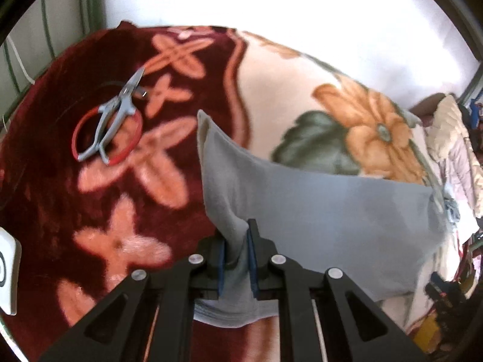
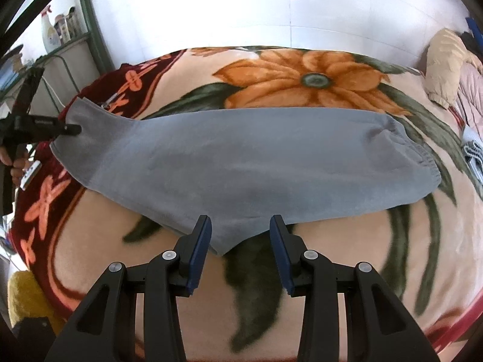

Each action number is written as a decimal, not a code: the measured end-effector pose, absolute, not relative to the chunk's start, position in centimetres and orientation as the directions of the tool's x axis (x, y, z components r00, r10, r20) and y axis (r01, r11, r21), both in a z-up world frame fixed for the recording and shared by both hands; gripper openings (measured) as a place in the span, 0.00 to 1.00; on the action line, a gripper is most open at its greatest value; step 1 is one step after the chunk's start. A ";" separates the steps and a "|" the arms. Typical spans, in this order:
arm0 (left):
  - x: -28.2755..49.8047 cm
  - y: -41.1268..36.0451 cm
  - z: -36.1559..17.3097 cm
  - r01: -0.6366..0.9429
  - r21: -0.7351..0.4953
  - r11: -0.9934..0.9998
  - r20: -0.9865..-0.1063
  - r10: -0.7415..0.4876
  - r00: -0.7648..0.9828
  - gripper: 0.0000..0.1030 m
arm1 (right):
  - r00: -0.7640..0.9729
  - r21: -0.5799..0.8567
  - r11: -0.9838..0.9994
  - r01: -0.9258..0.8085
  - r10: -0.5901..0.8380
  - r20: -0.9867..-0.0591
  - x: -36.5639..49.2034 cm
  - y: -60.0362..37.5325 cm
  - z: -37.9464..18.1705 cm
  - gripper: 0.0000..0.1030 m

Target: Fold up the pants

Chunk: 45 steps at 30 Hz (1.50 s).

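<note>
Grey fleece pants (image 2: 241, 163) lie across a plush floral blanket (image 2: 302, 72), one end pinched and lifted.

The left gripper (image 1: 237, 241) has its blue-padded fingers (image 1: 251, 253) closed tight on a bunched leg end, raising soft cloth at frame centre. The right gripper (image 2: 240, 229) hovers with fingers (image 2: 200, 241) spread wide, holding nothing, just over the pants' pointed lower edge; the gathered elastic waistband sits right of centre. Metal pliers (image 1: 116, 114) rest on a red ring (image 1: 107, 135), upper left.

Grey pliers (image 1: 116, 120) are laid across a red ring (image 1: 132, 147) on the floral blanket (image 1: 302, 90); bottles (image 2: 60, 30) are seen on a shelf.
</note>
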State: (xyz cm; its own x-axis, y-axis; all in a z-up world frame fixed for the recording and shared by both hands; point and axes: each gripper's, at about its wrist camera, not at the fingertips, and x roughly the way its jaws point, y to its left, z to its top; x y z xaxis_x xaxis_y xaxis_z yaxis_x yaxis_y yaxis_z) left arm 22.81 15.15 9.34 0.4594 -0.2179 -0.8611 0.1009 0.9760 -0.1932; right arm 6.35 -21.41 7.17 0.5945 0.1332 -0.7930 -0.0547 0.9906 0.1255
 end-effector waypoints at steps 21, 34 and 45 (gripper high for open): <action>22.5 -4.0 6.8 0.296 -0.143 0.944 -0.928 -0.232 0.291 0.13 | 0.643 0.192 0.981 0.039 0.122 -0.756 5.0 -27.4 8.0 0.40; 20.8 -5.3 7.5 0.360 -0.136 0.923 -0.904 -0.265 0.337 0.49 | 0.609 0.182 0.983 0.014 0.136 -0.781 6.1 -26.4 7.1 0.40; 18.4 3.1 5.6 0.178 -0.090 0.980 -0.904 -0.155 0.399 0.53 | 0.556 0.222 0.973 -0.059 0.217 -0.802 9.1 -23.2 7.0 0.40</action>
State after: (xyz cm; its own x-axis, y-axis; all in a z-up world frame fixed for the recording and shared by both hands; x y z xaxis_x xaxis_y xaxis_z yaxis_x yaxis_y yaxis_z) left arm 18.36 3.05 5.56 0.3992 -0.1552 -0.9036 0.1781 0.9799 -0.0897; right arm 9.10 -23.17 6.96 0.5559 0.2169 -0.8024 -0.0585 0.9732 0.2225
